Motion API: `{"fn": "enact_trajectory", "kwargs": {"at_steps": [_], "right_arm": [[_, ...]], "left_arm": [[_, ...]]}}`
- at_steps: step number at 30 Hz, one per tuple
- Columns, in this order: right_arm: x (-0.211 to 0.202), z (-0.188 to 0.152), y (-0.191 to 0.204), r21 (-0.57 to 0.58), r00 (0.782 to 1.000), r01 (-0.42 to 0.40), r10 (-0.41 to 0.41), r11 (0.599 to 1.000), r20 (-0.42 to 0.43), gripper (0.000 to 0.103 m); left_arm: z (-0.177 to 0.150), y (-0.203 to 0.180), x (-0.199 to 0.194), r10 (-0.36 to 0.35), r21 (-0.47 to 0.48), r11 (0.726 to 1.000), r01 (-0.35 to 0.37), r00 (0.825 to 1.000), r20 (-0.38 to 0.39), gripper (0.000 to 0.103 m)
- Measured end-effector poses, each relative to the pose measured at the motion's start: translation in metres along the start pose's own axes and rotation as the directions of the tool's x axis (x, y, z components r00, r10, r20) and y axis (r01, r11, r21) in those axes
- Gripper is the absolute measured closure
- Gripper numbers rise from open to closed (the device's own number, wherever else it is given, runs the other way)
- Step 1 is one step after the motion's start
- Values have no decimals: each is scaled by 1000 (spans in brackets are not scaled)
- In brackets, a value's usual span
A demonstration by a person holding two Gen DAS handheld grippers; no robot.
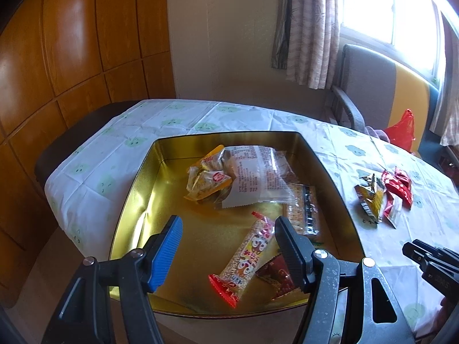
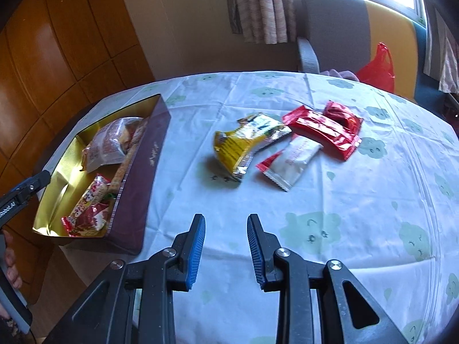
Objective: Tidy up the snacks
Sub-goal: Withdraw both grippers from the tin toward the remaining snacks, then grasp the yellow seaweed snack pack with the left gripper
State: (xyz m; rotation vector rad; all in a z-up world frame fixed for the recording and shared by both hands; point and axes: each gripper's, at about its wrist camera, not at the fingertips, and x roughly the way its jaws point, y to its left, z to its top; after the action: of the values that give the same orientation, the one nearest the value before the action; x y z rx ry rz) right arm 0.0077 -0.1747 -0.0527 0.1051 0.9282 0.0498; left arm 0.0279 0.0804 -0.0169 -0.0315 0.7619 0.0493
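A gold-lined tin box (image 1: 134,189) with a maroon outside (image 2: 143,177) sits at the table's left end and holds several snack packets, among them a puffed-rice bar (image 1: 246,258) and a clear-wrapped cake (image 1: 255,175). My left gripper (image 1: 229,223) is open and empty, hovering over the box's near part, above the rice bar. My right gripper (image 2: 226,220) is open and empty above bare tablecloth. Farther on lie a yellow packet (image 2: 243,143), a white packet (image 2: 289,160) and red packets (image 2: 324,129), also seen in the left wrist view (image 1: 384,195).
The table (image 2: 344,229) wears a white cloth with green cloud faces. A grey and yellow chair (image 2: 344,28) and a red plastic bag (image 2: 378,66) stand beyond the far edge. Wooden panelling (image 1: 71,57) is at the left.
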Motion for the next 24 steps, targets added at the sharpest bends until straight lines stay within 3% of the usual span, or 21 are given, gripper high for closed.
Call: {"fn": "enact_trajectory", "kwargs": {"at_steps": [14,24], "right_arm": [[-6,-23,-82,145,988,155,-153,977,-24,72],[-2,-34,-105,159,974,225,-221,961,-43,72]], "left_arm": [[5,-26,-9,-32,84,996,30,999,23,35],[11,-50,-12,-73,140,988,69,997,20,35]]}}
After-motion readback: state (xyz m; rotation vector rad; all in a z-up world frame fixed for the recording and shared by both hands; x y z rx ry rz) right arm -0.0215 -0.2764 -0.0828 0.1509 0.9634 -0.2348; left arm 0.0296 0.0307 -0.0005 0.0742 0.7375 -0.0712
